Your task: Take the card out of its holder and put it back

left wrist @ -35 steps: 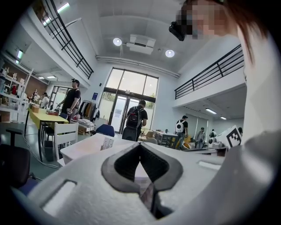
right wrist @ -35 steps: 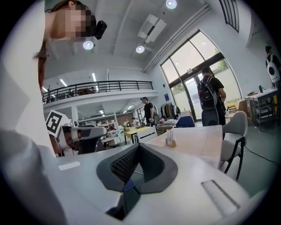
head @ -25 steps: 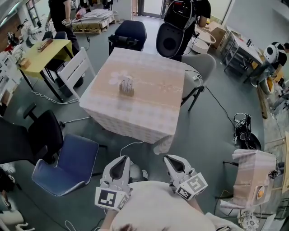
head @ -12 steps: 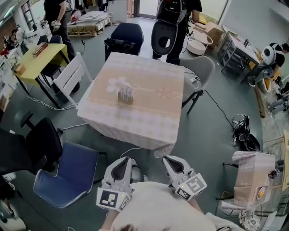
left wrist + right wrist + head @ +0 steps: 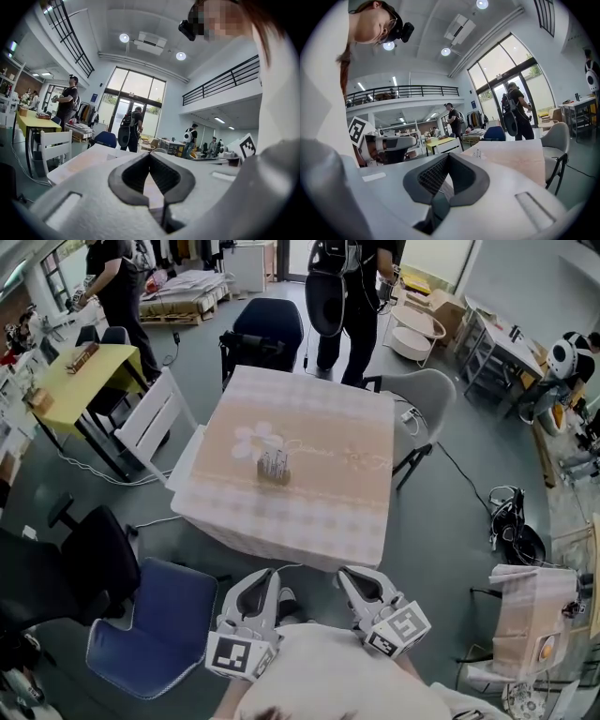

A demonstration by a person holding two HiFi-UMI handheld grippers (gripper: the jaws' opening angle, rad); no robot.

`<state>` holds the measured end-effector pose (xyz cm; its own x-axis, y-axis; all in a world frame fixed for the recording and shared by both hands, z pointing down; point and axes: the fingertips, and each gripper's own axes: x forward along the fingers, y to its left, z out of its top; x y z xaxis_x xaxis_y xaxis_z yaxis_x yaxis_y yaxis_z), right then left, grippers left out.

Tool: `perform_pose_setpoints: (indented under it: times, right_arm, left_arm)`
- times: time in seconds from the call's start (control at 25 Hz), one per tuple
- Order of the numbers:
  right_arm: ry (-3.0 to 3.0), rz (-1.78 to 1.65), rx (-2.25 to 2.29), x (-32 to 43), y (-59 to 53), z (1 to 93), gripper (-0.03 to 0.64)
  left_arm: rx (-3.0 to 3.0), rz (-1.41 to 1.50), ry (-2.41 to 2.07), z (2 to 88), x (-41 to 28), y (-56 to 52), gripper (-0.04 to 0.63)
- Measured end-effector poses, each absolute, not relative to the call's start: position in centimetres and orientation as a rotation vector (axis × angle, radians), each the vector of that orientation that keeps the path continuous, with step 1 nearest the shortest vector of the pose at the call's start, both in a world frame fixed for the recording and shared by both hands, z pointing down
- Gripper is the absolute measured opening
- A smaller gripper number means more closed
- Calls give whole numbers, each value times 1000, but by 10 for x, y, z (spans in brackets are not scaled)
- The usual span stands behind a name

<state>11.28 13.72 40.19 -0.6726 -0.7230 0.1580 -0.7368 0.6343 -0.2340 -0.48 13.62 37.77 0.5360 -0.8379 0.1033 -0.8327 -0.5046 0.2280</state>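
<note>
Both the left hand-held gripper (image 5: 265, 577) and the right hand-held gripper (image 5: 351, 576) were closed, empty. The card holder (image 5: 273, 468) stood on the surface (image 5: 328, 507).

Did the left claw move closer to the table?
Yes. The left claw has come forward toward the table. The strip of floor between it and the table's near edge is narrower than before.

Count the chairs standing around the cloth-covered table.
5: white chair left of the table, navy chair far side, grey chair right, blue chair near-left, black chair beside it. Others may be hidden.
</note>
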Motion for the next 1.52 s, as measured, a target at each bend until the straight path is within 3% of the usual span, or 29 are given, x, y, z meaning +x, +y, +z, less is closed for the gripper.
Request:
perform_pose_setpoints:
  times: [0.76,1.52]
  right_arm:
    - [-2810,446,1263,74,88,409,-3]
    - [-2837,478,1168,84,33,413,-3]
  left_arm:
    - [2535,-47,-1384,380,-37,86,0]
    - [2468,-45,-1462,385,-26,40,0]
